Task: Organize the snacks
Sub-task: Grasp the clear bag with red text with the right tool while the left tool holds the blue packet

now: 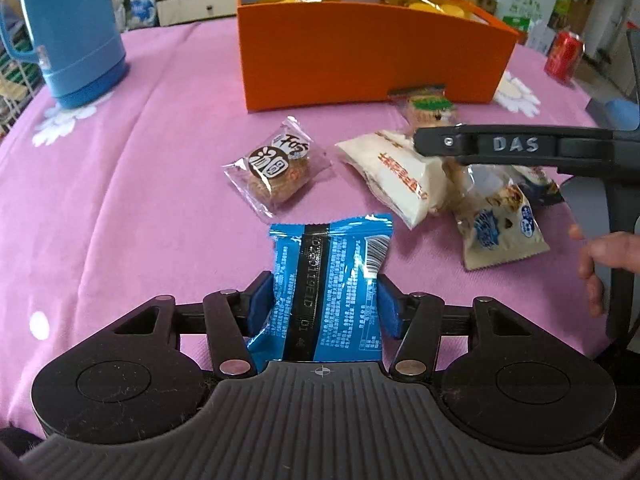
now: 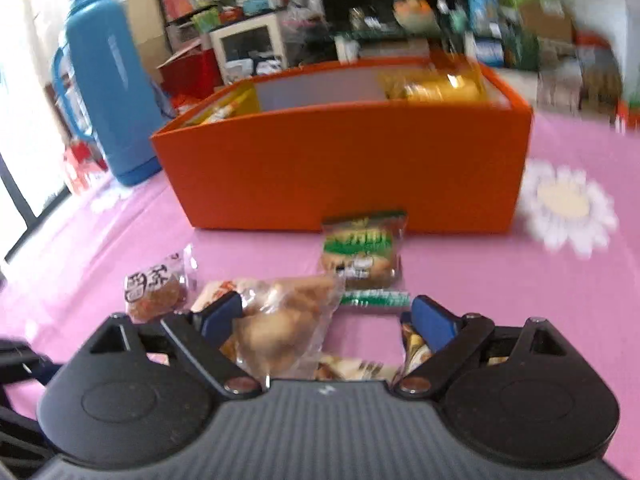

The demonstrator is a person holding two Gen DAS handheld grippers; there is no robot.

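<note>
The left gripper (image 1: 324, 304) is closed on a blue snack packet (image 1: 328, 280): both blue pads press its sides, and the packet stands between the fingers with its printed back side up, above the pink tablecloth (image 1: 140, 208). The right gripper (image 2: 326, 318) has its jaws wide apart and holds nothing. It hangs low over a clear bag of pale pastry (image 2: 276, 328), which lies beside its left pad, but the pads do not press on it. A person's hand (image 1: 600, 264) holds the handle of this right tool.

The orange box (image 1: 360, 56) stands further back on the table, well apart from both grippers. Some packets with yellow wrappers (image 1: 432, 2) are already inside it, in the left and the right compartments; the middle part looks empty, as far as one can see over the wall.

My judgement is that the task is partly done. Outside remain the blue packet in the grip, a round cookie in clear wrap (image 1: 276, 172), a white packet with orange print (image 1: 400, 176), a beige and blue packet (image 1: 500, 220), and a green-labelled packet (image 2: 362, 252) just in front of the box wall. A blue thermos (image 1: 76, 32) and a red can (image 1: 564, 54) also stand on the table.
</note>
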